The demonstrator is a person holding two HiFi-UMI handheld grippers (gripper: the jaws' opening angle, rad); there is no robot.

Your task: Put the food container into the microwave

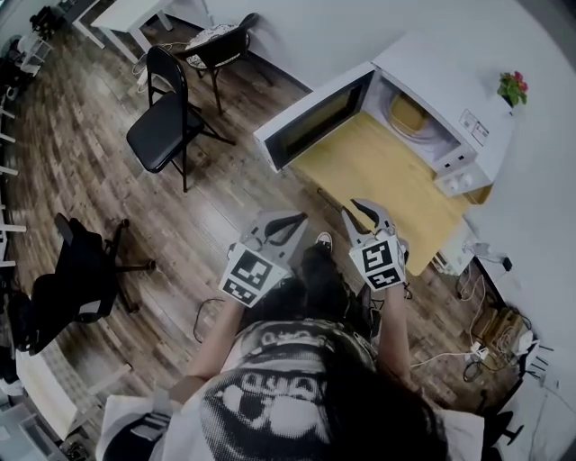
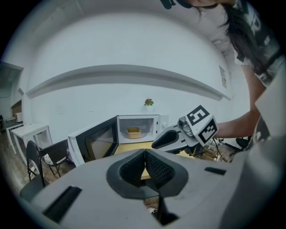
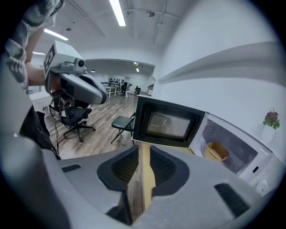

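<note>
On the table top: open microwave, container inside

At the white wall, a light wooden table (image 1: 387, 180) carries a white microwave (image 1: 450, 99), its door (image 1: 315, 117) swung wide. The yellow food container (image 1: 408, 113) sits inside on the turntable. A small potted plant (image 1: 513, 87) stands on the microwave. Left gripper (image 1: 286, 223): tips pressed together, empty, held over the plank floor (image 1: 90, 162) just off the table edge. Right gripper (image 1: 364, 212): a thin slit apart, empty, beside it. Also in the room: black folding chair (image 1: 166, 117), black office chair (image 1: 72, 279), white side table (image 1: 135, 13), loose cables (image 1: 486, 342)
</note>
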